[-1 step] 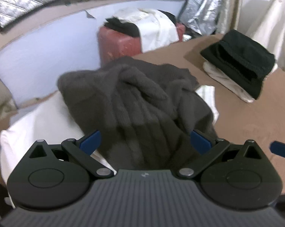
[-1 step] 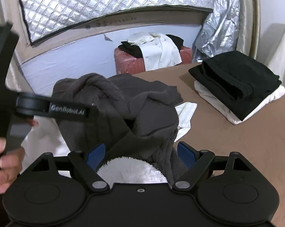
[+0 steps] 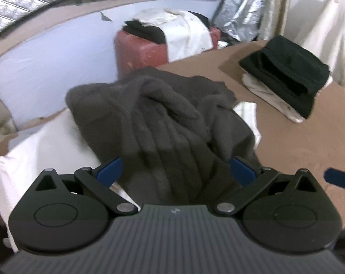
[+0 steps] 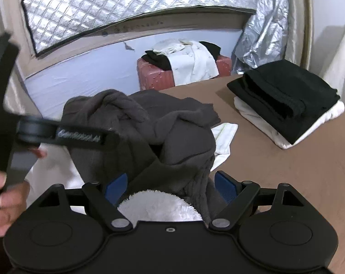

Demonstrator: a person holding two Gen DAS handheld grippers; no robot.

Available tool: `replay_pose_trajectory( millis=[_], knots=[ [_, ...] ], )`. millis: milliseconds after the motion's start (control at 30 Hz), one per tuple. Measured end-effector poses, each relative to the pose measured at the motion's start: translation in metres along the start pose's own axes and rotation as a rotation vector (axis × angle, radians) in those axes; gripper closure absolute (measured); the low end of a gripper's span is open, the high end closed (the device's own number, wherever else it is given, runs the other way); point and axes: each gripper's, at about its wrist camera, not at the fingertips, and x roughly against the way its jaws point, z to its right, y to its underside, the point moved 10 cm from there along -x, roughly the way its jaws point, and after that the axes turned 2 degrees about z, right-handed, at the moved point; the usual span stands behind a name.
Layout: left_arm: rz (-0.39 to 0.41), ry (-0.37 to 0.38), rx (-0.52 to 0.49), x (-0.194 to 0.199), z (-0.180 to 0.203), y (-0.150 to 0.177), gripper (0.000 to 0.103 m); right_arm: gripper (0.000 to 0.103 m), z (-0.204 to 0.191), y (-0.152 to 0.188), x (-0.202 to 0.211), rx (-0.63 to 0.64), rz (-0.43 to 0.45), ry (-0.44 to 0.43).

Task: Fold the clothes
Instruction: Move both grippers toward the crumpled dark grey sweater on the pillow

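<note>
We hold both claws, left claw (image 3: 175,171) and right claw (image 4: 171,188), wide over the crumpled grey garment (image 4: 149,132), seeking an edge; folded stack (image 4: 284,107) parked at two o'clock on the worktop (image 4: 298,182)

A quilted silver sheet (image 4: 131,9) covers the upper wall above a pale blue panel (image 4: 85,77). A pink suitcase (image 4: 156,73) stands behind the brown table (image 4: 298,171).

the right gripper (image 4: 171,183) stood wide open over a crumpled dark grey garment (image 4: 149,125) with white fleece lining (image 4: 158,207). the left gripper (image 4: 76,135), in a hand (image 4: 5,205), reached over it. a folded stack (image 4: 286,116) lay well apart on the brown table (image 4: 298,178).
</note>
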Motion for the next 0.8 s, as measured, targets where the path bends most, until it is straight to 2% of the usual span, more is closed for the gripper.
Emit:
replay_pose_trajectory(
  millis=[100,167,233,300,600,733,767,800],
  knots=[
    [0.024,-0.059,-0.043,-0.01,0.02,-0.003,0.0,0.016,-0.003,0.003,-0.001,0.009,-0.006,0.004],
    [0.072,-0.111,-0.083,-0.014,0.063,0.011,0.0,0.016,-0.003,0.006,0.002,-0.007,0.022,-0.006],
    [0.142,-0.11,-0.084,-0.006,0.099,0.034,0.0,0.016,-0.001,0.006,0.004,-0.041,0.026,-0.023],
    [0.143,-0.097,-0.078,-0.007,0.118,0.044,0.0,0.016,0.002,0.003,0.005,-0.041,0.018,-0.022],
    [0.168,-0.114,-0.029,-0.01,0.115,0.044,0.0,0.016,0.005,0.003,-0.001,-0.05,0.004,0.0],
    [0.162,-0.12,-0.002,-0.006,0.142,0.054,0.0,0.016,0.008,0.005,-0.005,-0.076,-0.003,0.002],
    [0.155,-0.11,0.011,-0.012,0.14,0.052,0.0,0.016,0.008,0.005,-0.005,-0.082,-0.006,0.0],
    [0.14,-0.087,0.03,-0.023,0.115,0.04,0.0,0.016,0.008,0.006,-0.006,-0.087,-0.008,-0.001]
  ],
)
